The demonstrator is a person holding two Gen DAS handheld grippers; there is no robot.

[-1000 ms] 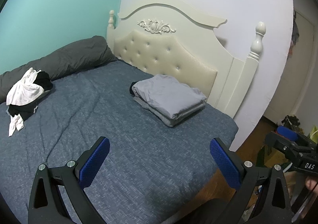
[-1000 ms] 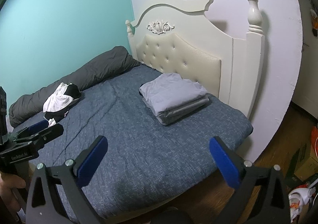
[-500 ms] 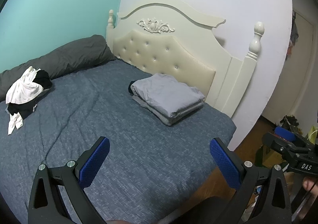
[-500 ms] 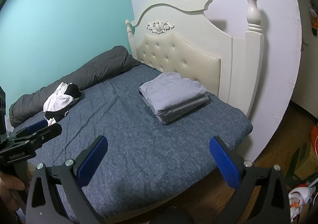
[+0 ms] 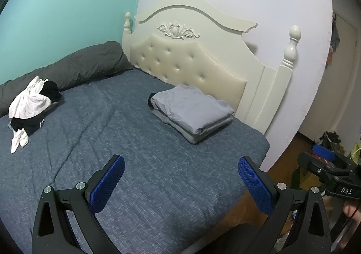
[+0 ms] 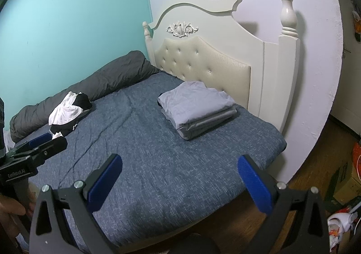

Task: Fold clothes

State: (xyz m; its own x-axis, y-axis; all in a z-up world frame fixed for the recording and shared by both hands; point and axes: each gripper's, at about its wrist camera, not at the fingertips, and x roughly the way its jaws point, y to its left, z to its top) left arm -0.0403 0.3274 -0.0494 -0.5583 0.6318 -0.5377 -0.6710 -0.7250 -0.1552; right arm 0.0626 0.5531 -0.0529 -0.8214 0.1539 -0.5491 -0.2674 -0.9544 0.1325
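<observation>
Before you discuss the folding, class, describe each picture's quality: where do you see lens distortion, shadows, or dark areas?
Left wrist view: fisheye bends the headboard and walls, corners go black, and the bedpost casts a soft shadow on the wall. Right wrist view: same curving and dark rim, a stronger bedpost shadow, dim floor beside the bed; the folded grey stack stays sharp.

Location: domestic bedroom.
Bed (image 5: 158, 175) with blue-grey cover, cream tufted headboard (image 5: 187, 62), grey bolster (image 5: 74, 67) along teal wall (image 5: 67, 6); clothing piles (image 5: 191, 112) on bed; wooden floor (image 6: 315, 163), household clutter at edge.
</observation>
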